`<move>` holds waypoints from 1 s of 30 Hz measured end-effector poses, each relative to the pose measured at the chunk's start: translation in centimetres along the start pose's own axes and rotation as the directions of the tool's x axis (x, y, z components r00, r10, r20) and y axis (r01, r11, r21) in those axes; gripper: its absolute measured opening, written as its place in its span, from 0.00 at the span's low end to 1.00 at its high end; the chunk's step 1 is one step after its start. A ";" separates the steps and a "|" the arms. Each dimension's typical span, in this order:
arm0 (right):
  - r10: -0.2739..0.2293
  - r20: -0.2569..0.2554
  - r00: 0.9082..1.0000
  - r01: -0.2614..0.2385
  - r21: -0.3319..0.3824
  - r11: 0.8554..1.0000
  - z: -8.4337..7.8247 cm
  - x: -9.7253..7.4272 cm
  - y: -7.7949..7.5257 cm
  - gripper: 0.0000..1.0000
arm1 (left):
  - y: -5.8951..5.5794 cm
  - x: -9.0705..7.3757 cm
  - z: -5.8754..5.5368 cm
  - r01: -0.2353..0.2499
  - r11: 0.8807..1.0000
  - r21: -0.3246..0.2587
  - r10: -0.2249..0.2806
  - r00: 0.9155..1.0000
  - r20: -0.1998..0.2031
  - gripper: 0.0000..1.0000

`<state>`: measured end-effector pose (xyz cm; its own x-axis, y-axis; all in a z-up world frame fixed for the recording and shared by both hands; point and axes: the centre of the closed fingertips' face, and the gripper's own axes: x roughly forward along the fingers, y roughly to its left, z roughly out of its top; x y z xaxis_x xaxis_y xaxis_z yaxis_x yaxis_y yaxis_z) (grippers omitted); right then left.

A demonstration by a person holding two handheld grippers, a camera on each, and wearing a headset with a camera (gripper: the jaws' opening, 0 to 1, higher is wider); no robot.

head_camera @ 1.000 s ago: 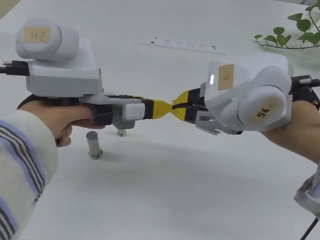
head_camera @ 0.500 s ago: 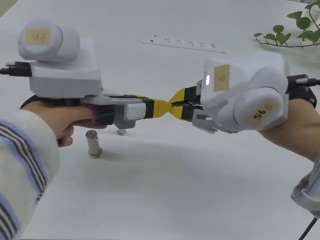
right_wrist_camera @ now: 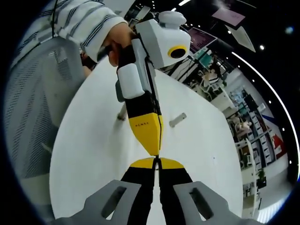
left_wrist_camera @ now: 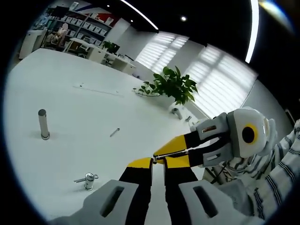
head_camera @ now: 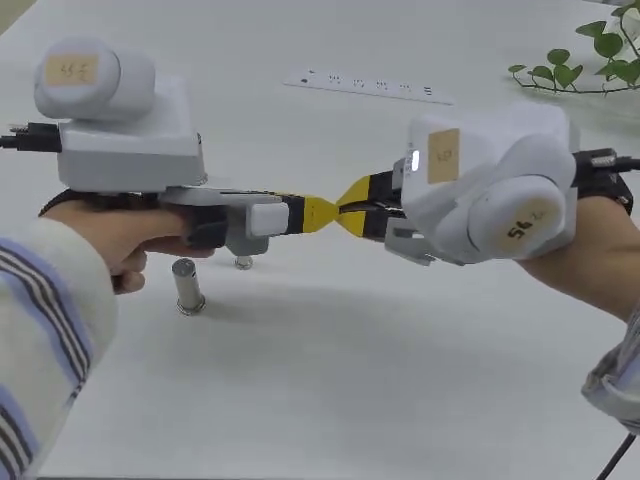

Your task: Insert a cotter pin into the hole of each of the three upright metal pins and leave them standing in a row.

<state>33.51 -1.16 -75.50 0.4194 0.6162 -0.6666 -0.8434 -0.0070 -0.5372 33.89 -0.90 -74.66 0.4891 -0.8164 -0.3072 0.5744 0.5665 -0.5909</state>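
Jaws on left gripper [head_camera: 322,214] and right gripper [head_camera: 350,204] pinch narrow, tip to tip; contents unclear. Probably a cotter pin handover; next, threading the upright pin [head_camera: 187,287].

The right gripper [head_camera: 351,204] has rolled slightly and shifted toward 10 o'clock in the head view, bringing its jaws tip to tip with the left gripper [head_camera: 329,213].

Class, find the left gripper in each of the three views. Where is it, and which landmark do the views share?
Head view: left gripper reaches in from the left, tips at centre.
Left gripper view: left gripper rises from bottom centre.
Right gripper view: left gripper reaches down from the top.
Shared landmark: right gripper, meeting it tip to tip.
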 end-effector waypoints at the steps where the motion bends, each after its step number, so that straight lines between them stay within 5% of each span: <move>1: 0.000 0.002 1.000 0.000 -0.001 1.000 0.1 0.0 0.0 0.02 | 0.0 0.0 0.1 -0.001 1.000 0.002 0.001 1.000 0.003 0.07; 30: -0.006 0.010 1.000 0.006 -0.020 1.000 0.5 -0.1 -0.3 0.02 | 0.2 -0.3 0.2 -0.014 1.000 -0.004 0.014 1.000 0.010 0.02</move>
<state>33.52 -0.86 -75.04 0.4209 0.6244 -0.6580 -0.8340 -0.0189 -0.5514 33.97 -0.54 -74.50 0.5038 -0.8070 -0.3082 0.5645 0.5776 -0.5897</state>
